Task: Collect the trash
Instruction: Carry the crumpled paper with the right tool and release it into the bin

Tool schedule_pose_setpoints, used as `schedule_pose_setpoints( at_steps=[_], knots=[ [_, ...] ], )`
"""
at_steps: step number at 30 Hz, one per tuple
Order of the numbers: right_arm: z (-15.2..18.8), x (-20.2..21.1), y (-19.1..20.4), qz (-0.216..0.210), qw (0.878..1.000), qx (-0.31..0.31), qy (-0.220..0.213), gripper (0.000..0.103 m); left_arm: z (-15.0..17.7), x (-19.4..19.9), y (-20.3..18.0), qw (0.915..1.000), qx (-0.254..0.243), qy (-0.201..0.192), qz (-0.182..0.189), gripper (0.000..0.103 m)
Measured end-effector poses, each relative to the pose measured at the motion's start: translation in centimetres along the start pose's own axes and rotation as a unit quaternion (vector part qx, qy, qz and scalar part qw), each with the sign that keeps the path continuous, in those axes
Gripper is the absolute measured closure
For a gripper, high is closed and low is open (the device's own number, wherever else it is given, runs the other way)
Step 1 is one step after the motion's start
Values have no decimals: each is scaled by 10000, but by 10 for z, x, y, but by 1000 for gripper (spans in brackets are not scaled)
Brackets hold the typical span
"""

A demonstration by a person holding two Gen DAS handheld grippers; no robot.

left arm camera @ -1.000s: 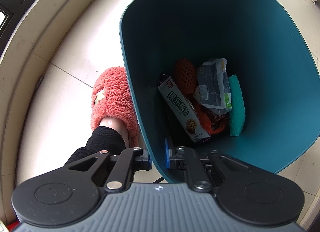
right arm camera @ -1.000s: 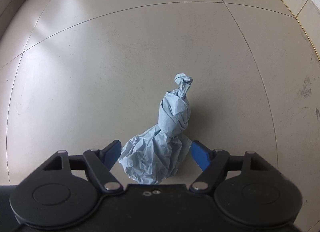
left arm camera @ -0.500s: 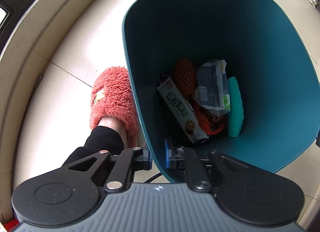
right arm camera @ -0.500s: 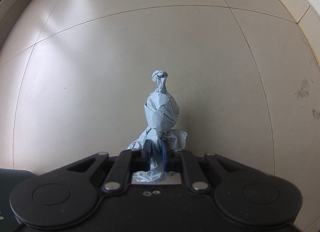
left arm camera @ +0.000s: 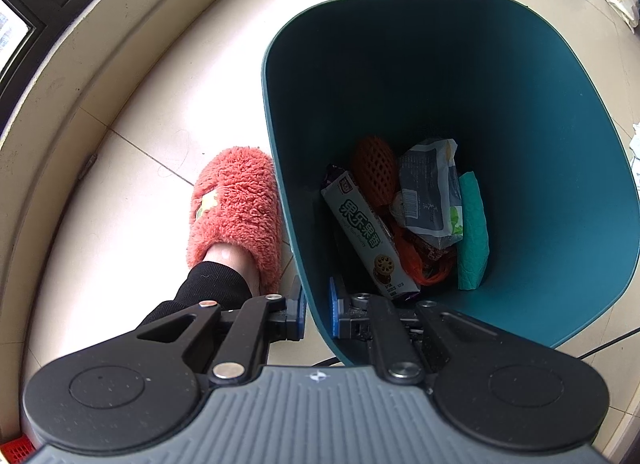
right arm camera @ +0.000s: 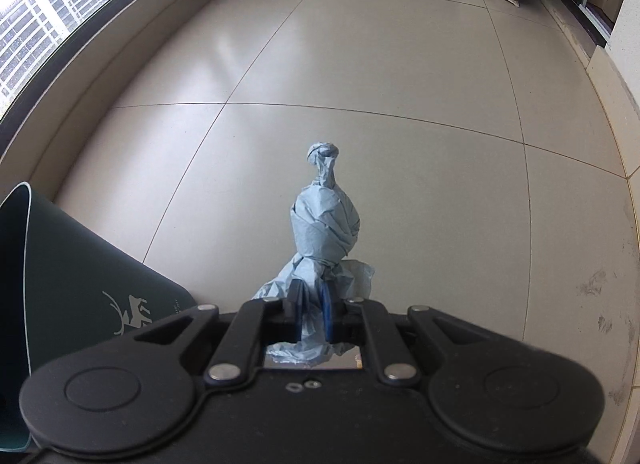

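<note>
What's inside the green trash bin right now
The bin holds a long biscuit packet, an orange foam net, a grey-white wrapper, a teal pouch and orange plastic. Whatever lies beneath them, and the bin's floor, is covered.

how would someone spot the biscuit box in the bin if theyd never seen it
Look down into the dark teal plastic bin whose near rim the left gripper pinches. Among the trash at its bottom, the long white cardboard biscuit box lies nearest that rim, beside an orange foam fruit net. It alone carries large green lettering and a biscuit picture.
</note>
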State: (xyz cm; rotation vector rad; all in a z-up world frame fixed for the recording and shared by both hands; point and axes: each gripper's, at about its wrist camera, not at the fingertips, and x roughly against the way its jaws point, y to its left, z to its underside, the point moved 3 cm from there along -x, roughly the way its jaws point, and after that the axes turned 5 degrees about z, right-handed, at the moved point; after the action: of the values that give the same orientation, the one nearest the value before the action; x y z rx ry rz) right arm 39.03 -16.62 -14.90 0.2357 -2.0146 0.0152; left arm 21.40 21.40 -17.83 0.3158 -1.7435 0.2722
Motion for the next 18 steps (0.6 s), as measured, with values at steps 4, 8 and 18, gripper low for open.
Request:
schedule_pose_setpoints(
  at_steps=[4, 8, 18],
  knots=[
    [1, 36, 22, -181, 9994, 254, -163, 95, 1, 1, 1, 10000, 12, -52, 8, 92],
    [0, 67, 44, -347, 9977, 491, -327, 95, 2, 1, -1, 9999, -42, -111, -54, 92],
    [2, 104, 99, -756, 9894, 1091, -588, 95, 5, 2, -6, 9997, -89, -207, -135, 92]
  ],
)
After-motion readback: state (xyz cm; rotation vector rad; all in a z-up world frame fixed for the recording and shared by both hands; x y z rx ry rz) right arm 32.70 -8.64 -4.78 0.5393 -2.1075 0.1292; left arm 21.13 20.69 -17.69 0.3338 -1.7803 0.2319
